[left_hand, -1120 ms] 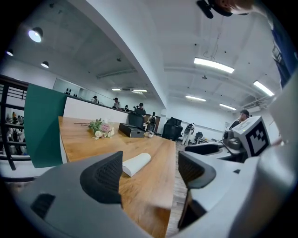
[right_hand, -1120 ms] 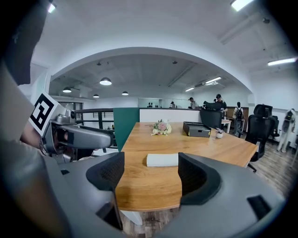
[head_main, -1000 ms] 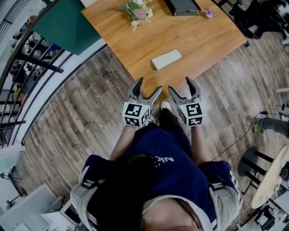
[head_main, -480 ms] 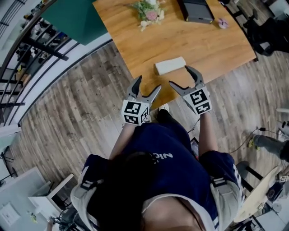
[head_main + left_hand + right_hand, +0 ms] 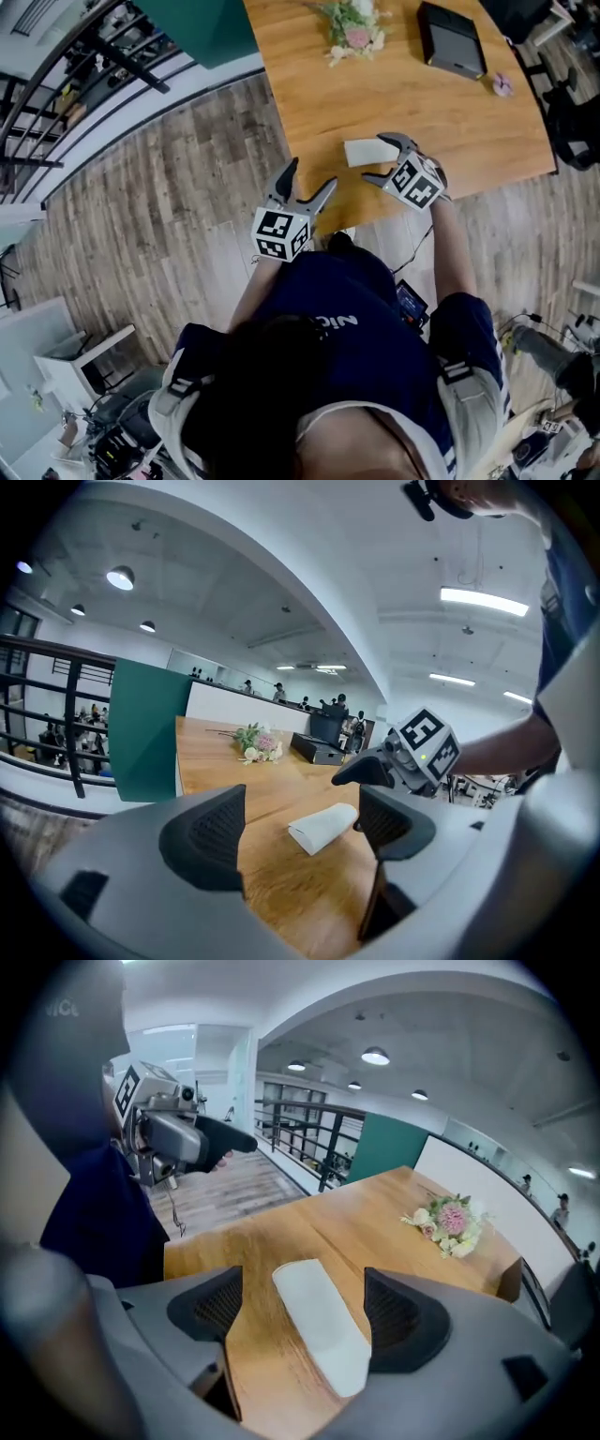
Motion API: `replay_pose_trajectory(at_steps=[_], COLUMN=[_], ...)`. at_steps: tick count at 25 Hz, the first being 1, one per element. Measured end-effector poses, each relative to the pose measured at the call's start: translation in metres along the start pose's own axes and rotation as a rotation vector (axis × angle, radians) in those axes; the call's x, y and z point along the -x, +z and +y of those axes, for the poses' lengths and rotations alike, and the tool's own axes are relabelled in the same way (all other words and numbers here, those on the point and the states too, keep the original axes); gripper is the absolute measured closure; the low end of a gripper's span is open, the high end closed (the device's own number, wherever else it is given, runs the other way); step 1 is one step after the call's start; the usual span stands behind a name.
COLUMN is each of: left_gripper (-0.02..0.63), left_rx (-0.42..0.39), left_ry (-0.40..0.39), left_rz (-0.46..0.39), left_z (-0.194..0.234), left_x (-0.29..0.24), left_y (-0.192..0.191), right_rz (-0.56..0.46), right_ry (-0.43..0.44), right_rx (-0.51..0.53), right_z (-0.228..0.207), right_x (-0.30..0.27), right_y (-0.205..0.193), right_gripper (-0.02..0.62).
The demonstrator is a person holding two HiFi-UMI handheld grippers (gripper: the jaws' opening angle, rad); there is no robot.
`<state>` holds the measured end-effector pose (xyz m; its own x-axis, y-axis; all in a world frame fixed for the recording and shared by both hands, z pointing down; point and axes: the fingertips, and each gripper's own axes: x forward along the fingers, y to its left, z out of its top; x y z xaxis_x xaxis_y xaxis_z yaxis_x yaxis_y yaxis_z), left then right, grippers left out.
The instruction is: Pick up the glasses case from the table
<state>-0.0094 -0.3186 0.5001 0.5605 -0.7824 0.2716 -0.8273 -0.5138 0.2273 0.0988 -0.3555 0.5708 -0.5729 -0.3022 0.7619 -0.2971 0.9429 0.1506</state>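
- Two grippers are out, but only one is on the job. The right gripper [image 5: 307, 1309] tilts down over the glasses case [image 5: 364, 152] with its jaws spread wide; they have just been opening.
- The pale case lies lengthwise between the two pads. A strip of bare wood shows beside one pad. The other pad sits very close to the case's near end, and I cannot tell whether it brushes it. Nothing is squeezed yet.
- This line-up looks deliberate. With the jaws along the case, the pads would meet its long sides across the narrow way, which is the only span they could close on.
- The case lies flat on the table [image 5: 309, 84], in its near-left part and a little in from the near edge.
- It is well apart from the flowers [image 5: 354, 33] and the dark box [image 5: 452, 39], which both sit toward the far edge.
- The left gripper [image 5: 307, 180] hovers at the table's near-left corner, jaws apart and empty, pointing across toward the case. It seems parked there to leave the right side free.
- Bare wood surrounds the case on every side, so closing and lifting straight up should meet no obstacle.
- The nearest thing to the case is the left gripper, and that stays clear of it.
- The case looks smooth and rounded. If one pad lands first, it may skid toward the near edge, so an even closing seems wise.
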Motion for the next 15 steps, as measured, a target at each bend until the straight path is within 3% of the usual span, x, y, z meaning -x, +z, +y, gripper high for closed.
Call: replay_pose_trajectory(at_steps=[15], left_gripper=[0.232], left_rx=[0.056], left_ry=[0.206], left_rz=[0.014], left_z=[0.039], left_x=[0.007], left_y=[-0.004], right_rz=[0.303], right_ry=[0.299], right_rx=[0.25], right_z=[-0.012], right_x=[-0.071], right_y=[-0.055], right_gripper=[0.176])
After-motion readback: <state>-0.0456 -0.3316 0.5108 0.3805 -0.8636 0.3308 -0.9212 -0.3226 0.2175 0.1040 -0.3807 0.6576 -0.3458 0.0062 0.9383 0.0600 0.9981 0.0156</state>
